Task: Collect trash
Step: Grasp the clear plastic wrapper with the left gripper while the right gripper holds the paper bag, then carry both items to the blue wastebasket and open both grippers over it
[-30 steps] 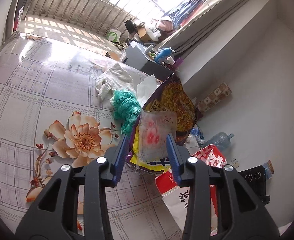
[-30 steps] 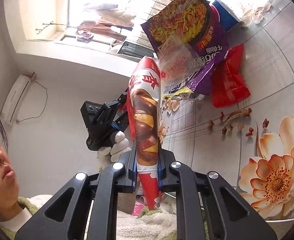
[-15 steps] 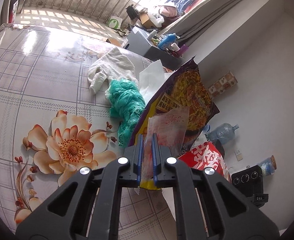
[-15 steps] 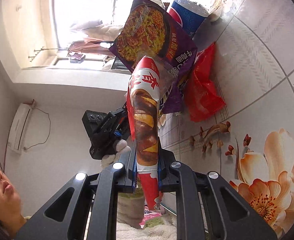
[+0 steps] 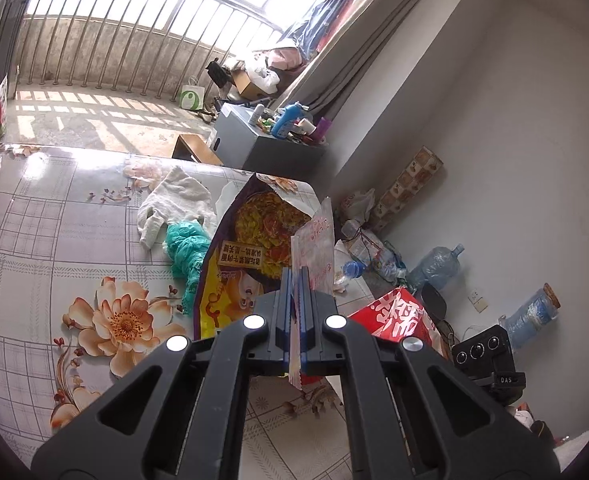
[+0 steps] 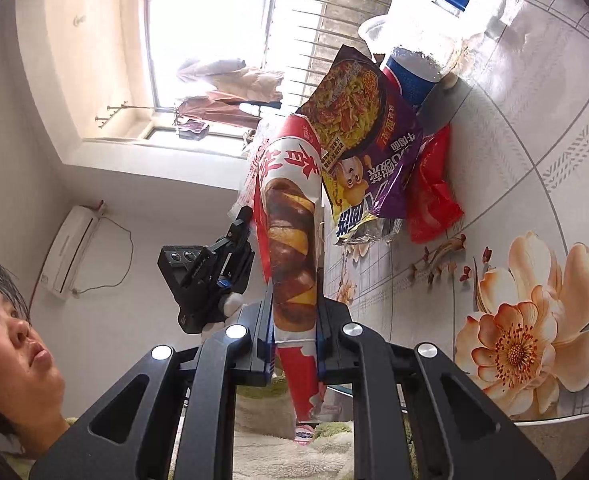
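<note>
My left gripper is shut on a thin clear wrapper with pink print, which stands up above the floral table. A purple noodle bag rises just behind the wrapper. Its lower edge runs behind my fingers, and I cannot tell whether it is caught too. My right gripper is shut on a long red-and-white snack bag, held beside the table edge. In the right wrist view the left gripper holds the clear wrapper just left of the snack bag. The purple noodle bag is to the right of it.
On the table lie a green plastic bag, a white cloth, a red wrapper and a clear bottle with a blue cap. A person's face is at the lower left of the right wrist view. Bottles and clutter sit on the floor by the wall.
My left jaws closed on the clear wrapper and lifted it off the table; the purple bag rose with it. My right gripper shifted sideways, still holding the snack bag.
</note>
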`<state>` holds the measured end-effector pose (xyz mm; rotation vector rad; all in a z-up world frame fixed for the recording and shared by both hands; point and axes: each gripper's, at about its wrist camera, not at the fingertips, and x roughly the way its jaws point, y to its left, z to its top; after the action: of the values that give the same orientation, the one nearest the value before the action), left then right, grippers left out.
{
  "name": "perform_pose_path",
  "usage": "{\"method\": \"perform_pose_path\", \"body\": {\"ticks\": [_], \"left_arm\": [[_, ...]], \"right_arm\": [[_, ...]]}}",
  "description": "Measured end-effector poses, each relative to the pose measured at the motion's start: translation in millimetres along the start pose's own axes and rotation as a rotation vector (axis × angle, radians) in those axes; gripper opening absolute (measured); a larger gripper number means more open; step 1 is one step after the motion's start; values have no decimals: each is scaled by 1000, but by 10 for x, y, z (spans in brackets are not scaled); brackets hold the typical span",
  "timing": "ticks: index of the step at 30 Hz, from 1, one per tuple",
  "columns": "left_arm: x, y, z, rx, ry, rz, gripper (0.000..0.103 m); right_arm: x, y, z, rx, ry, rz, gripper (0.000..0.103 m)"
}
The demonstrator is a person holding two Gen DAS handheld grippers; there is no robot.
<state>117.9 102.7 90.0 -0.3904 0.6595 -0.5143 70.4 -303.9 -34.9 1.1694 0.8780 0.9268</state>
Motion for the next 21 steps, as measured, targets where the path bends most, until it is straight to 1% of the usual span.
{"method": "perform_pose_path", "body": {"ticks": [2, 5, 8, 10, 13, 16, 18, 21], "left_arm": [[34, -203, 37, 33, 3, -30, 1], [209, -543, 81, 85, 21, -80, 1], [507, -940, 93, 138, 64, -140, 1], [758, -1259, 78, 188, 102, -177, 1], [1236, -1757, 16, 254, 195, -220, 1], [1806, -2229, -111, 288, 316, -254, 1], [2189, -2538, -248, 324, 381, -249, 1], [2786, -2982, -503, 397, 467, -235, 1]], "right_arm": [[-219, 73, -22, -22, -53, 5, 15], [-643, 133, -36, -47, -156, -3, 15], [-1078, 197, -73, -55, -278, -33, 15], [-1416, 174, -118, -48, -375, -58, 15], [-1924, 104, -201, -20, -537, -110, 15], [-2463, -40, -262, 54, -706, -173, 16], [-2763, -214, -319, 117, -806, -201, 16], [-3081, -527, -375, 217, -922, -259, 17]]}}
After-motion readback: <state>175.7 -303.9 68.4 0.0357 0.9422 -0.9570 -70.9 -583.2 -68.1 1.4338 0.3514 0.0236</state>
